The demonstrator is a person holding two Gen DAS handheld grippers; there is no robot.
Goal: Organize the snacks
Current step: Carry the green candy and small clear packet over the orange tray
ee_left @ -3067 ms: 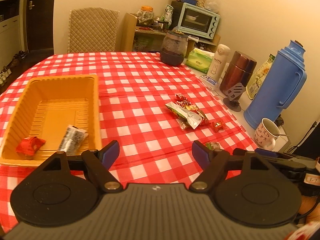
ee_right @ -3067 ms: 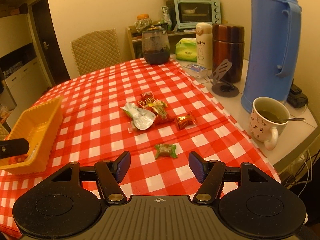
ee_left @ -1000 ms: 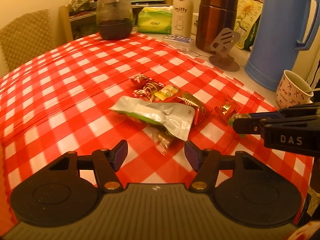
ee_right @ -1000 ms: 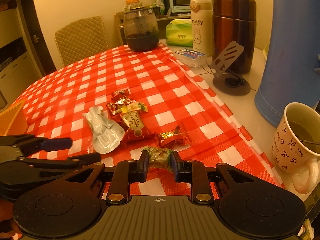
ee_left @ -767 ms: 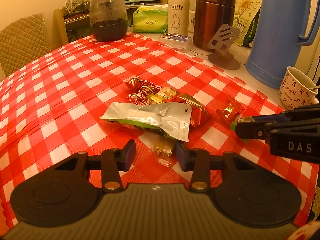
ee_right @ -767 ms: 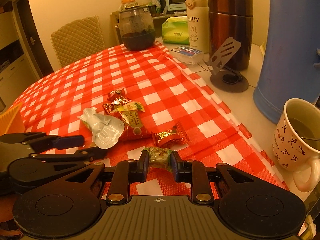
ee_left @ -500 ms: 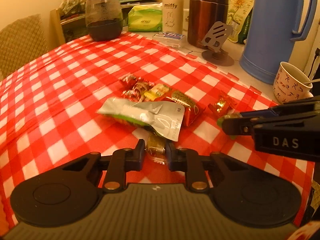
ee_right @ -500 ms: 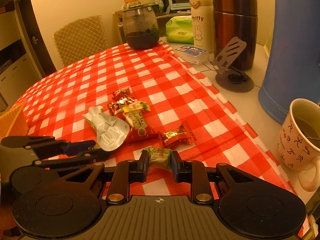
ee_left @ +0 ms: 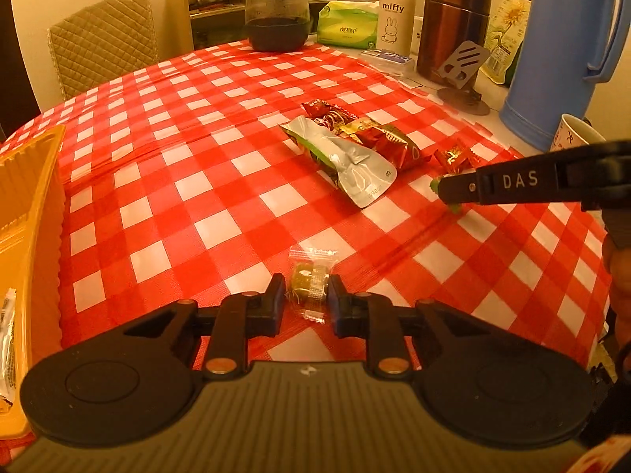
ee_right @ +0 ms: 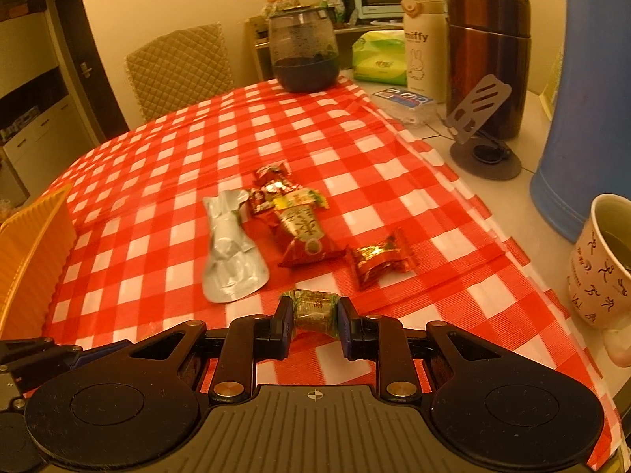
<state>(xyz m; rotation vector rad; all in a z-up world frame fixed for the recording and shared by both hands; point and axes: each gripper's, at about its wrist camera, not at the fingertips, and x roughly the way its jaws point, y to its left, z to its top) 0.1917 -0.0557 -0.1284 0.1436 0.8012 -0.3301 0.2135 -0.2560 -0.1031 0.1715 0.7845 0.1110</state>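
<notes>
My left gripper (ee_left: 307,300) is shut on a small clear-wrapped candy (ee_left: 308,279) and holds it above the red checked tablecloth. My right gripper (ee_right: 313,325) is shut on a green-wrapped candy (ee_right: 315,312); it also shows in the left wrist view (ee_left: 453,193), side on. A silver and green pouch (ee_left: 347,165), a red snack pack (ee_right: 301,232), small red candies (ee_right: 272,181) and a red-gold candy (ee_right: 380,262) lie in a cluster on the cloth. The yellow tray (ee_left: 27,205) is at the left with a wrapped snack (ee_left: 6,339) in it.
A blue thermos (ee_left: 564,51), a patterned mug of tea (ee_right: 603,260), a brown flask (ee_right: 487,55), a phone stand (ee_right: 479,134), a Miffy bottle (ee_left: 394,12), a tissue pack (ee_left: 347,29) and a dark glass jar (ee_left: 276,12) stand along the right and far edges. A chair (ee_right: 181,67) is behind.
My left gripper shut on the clear-wrapped candy beside the pouch, then lifted and pulled back left with it. My right gripper stayed shut on the green candy and rose slightly.
</notes>
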